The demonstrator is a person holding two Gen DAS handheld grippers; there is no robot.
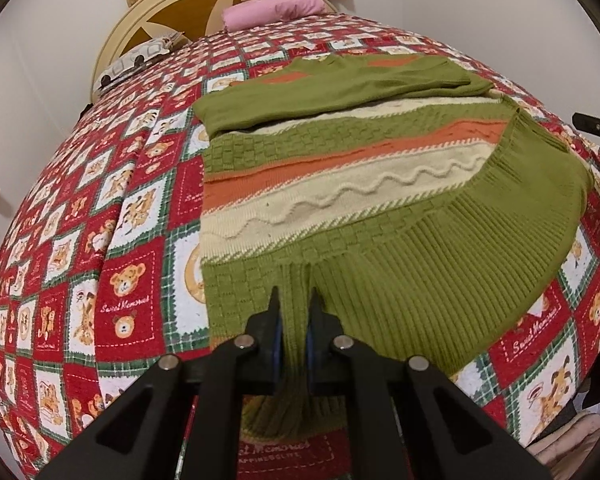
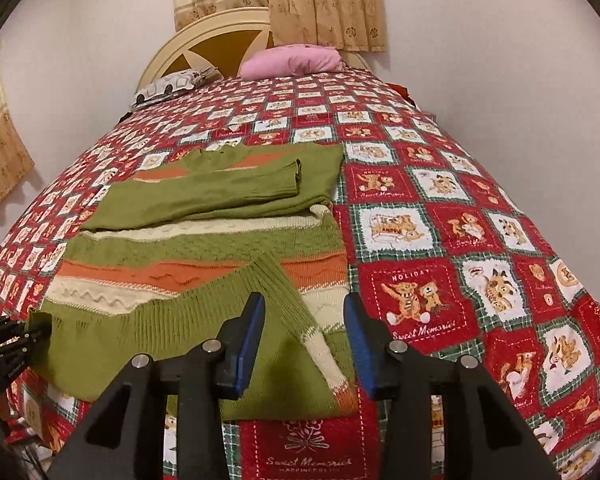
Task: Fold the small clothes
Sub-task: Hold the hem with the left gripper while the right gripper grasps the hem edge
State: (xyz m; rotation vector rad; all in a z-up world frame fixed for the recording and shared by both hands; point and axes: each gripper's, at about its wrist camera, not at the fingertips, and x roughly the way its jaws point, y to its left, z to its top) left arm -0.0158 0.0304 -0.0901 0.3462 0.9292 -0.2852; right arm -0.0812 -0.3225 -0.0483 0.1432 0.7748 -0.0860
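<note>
A green knit sweater (image 1: 340,184) with orange and cream stripes lies flat on the red teddy-bear quilt (image 1: 132,280), its sleeves folded across the chest. My left gripper (image 1: 294,294) is shut on a pinch of the ribbed hem. In the right wrist view the sweater (image 2: 204,248) has its near hem corner turned up diagonally over the stripes. My right gripper (image 2: 304,300) hovers just above that corner, its blue pads apart and touching nothing. The left gripper (image 2: 8,344) shows at the sweater's left edge, and the right gripper (image 1: 594,126) at the far right of the left wrist view.
A pink pillow (image 2: 292,60) and a patterned pillow (image 2: 168,86) lie against the round cream headboard (image 2: 204,36). Curtains (image 2: 324,0) hang behind it. Bare quilt (image 2: 460,240) stretches right of the sweater. The bed's near edge runs just under the grippers.
</note>
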